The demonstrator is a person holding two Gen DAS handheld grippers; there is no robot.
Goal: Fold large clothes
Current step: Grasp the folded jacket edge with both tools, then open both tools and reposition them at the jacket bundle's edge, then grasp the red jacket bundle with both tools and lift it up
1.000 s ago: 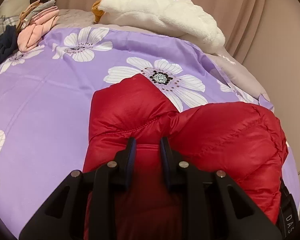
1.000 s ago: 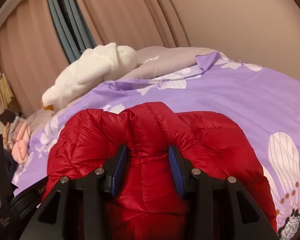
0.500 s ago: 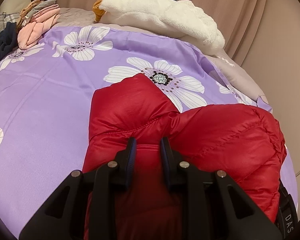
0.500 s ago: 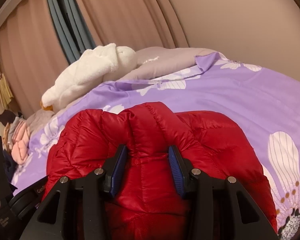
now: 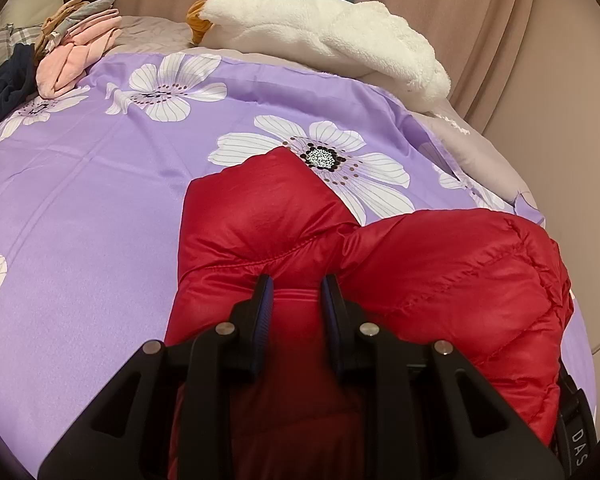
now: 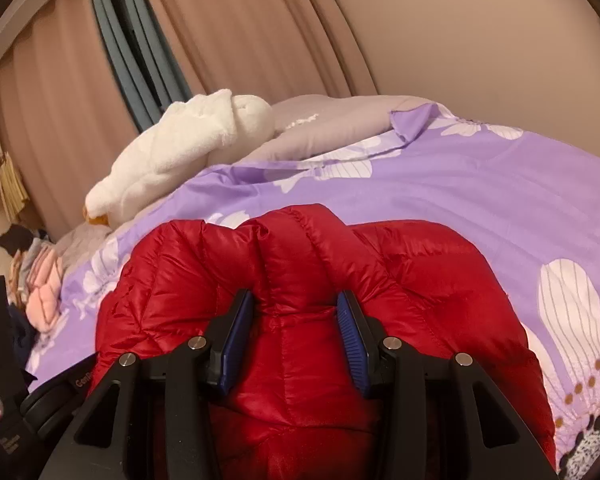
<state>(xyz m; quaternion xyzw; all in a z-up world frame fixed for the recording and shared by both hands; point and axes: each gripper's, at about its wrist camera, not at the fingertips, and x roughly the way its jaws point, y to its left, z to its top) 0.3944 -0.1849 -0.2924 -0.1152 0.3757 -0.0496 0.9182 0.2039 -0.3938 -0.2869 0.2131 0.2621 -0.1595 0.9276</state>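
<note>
A puffy red down jacket (image 5: 260,220) lies bunched on a purple flowered bedspread (image 5: 80,200). My left gripper (image 5: 296,288) is shut on a pinched fold of the red jacket, the fabric bulging on both sides of its blue pads. In the right wrist view the same red jacket (image 6: 420,264) fills the foreground, and my right gripper (image 6: 296,304) is shut on a thick padded ridge of it. Both grips sit at the near edge of the jacket; what lies below the grippers is hidden.
A white plush duck (image 5: 320,36) lies along the far side of the bed by the curtains (image 6: 240,32). A pile of pink and dark clothes (image 5: 72,56) sits at the far left. A grey quilt (image 6: 332,128) shows beyond the bedspread. A wall (image 6: 480,40) runs along the right.
</note>
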